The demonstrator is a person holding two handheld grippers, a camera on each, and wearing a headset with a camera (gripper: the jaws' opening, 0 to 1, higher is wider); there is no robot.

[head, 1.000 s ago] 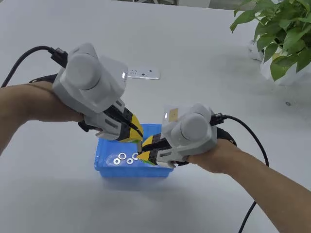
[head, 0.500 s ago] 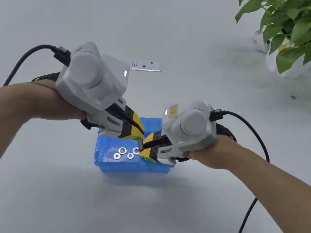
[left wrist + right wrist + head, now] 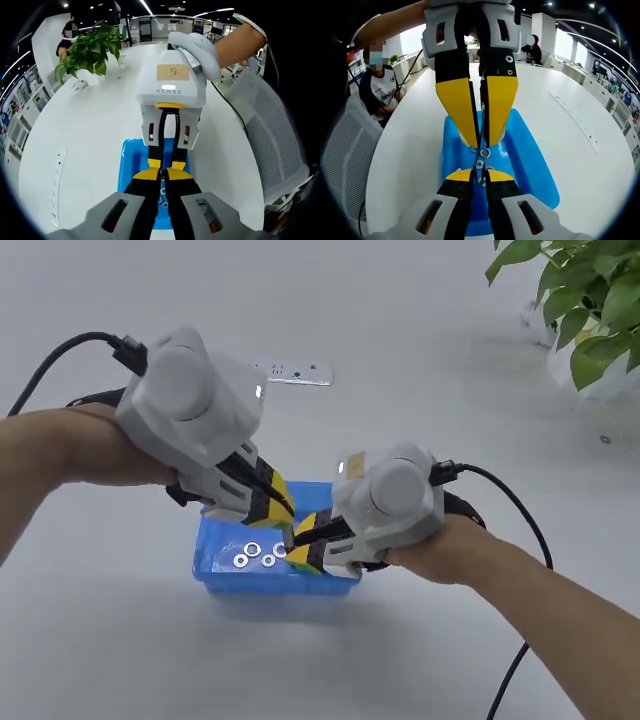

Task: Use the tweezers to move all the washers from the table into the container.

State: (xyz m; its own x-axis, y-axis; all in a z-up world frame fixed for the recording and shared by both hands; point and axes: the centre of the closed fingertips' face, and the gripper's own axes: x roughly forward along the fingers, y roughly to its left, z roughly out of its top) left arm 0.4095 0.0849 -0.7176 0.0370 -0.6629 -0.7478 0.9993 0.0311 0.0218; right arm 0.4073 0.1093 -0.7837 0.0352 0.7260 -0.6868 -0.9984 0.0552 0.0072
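Observation:
A blue container (image 3: 250, 582) sits on the white table and holds several steel washers (image 3: 253, 551). Both grippers hover over it, jaws facing each other. My left gripper (image 3: 272, 508) comes in from the upper left, its yellow-tipped jaws shut on thin metal tweezers (image 3: 481, 120). The tweezers run down into my right gripper (image 3: 480, 176), whose jaws are closed around their lower end just above the washers (image 3: 484, 152). In the left gripper view my left gripper (image 3: 162, 175) meets the right one over the container (image 3: 131, 160).
A white power strip (image 3: 290, 372) lies on the table beyond the container. A potted plant (image 3: 590, 310) stands at the far right. Black cables trail from both grippers. People sit at the table's far edges in the gripper views.
The head camera has shifted a little. Both grippers stay over the container, holding the tweezers as before.

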